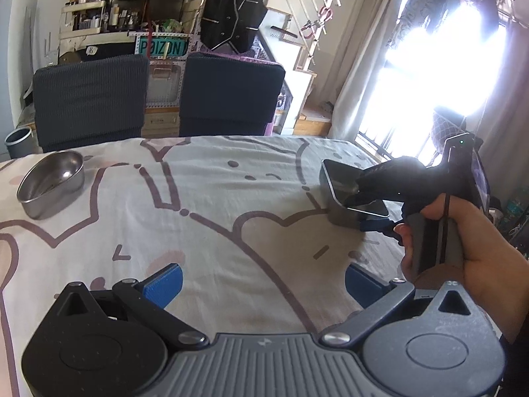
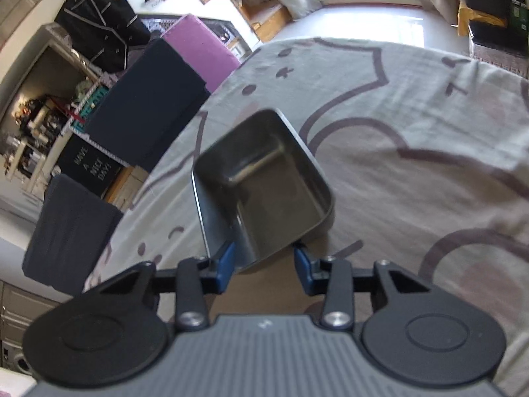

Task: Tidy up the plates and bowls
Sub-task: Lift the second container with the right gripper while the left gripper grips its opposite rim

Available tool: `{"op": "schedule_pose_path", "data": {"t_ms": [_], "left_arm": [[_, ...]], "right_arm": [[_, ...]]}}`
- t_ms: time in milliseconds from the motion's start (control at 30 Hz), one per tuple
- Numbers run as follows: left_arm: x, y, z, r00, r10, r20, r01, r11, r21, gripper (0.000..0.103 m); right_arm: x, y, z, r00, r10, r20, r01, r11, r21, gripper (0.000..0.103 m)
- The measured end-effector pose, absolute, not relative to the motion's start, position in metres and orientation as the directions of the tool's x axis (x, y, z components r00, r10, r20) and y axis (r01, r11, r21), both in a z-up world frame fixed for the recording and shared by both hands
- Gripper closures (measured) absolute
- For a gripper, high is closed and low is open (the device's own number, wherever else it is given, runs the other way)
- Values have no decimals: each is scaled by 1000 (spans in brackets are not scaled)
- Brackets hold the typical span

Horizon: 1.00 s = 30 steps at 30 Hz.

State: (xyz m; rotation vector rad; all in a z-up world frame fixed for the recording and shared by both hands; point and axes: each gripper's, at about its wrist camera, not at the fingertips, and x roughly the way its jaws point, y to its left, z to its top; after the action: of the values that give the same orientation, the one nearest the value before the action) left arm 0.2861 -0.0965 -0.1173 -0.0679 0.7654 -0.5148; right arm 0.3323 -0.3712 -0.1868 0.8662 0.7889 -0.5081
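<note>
far left on the cartoon-print cloth (image 1: 231,198) sits a round steel bowl (image 1: 51,187), upright, alone. the left gripper (image 1: 261,284) hangs near the front edge, blue pads wide apart, holding nothing; the bowl lies ahead and to its left, nearer this hand. over at the right, the right gripper (image 2: 264,264) straddles the near corner of a rectangular steel dish (image 2: 261,178), one pad inside its wall; whether it pinches yet i cannot tell.
</note>
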Motion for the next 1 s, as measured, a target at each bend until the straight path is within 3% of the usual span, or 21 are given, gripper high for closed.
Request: {"op": "schedule_pose_path", "data": {"t_ms": [100,200,267,367,500,667,833,1000], "left_arm": [[289,-92,-119,607,-460,-647,400,881,-252,0],[292,-86,-119,612,-455,-646,375,887,-269,0],[293,-84,-118,613,-454,-646,361,889,-282,0],[294,-82,-116,617,-457,-641,353,889,-293,0],[296,-78,-115,635,-436,-637,336,899,-280,0],[304,-69,-118,647,-399,-649,291,917,-273,3],[314,-52,-125,660,-329,-675,220,944,-245,11],[325,-34,-134,640,-295,-709,158,954,-255,31]], "right_arm": [[339,-369,-194,611,-77,-788,674,574,466,58],[340,-371,-193,608,-73,-790,664,592,456,69],[339,-372,-191,607,-57,-792,648,613,453,83],[340,-367,-187,606,-25,-795,602,668,437,89],[348,-351,-185,585,83,-807,491,755,434,90],[357,-310,-187,487,328,-809,242,839,486,89],[351,-261,-183,371,455,-809,2,871,491,91],[347,-242,-174,344,476,-809,-92,875,476,92]]}}
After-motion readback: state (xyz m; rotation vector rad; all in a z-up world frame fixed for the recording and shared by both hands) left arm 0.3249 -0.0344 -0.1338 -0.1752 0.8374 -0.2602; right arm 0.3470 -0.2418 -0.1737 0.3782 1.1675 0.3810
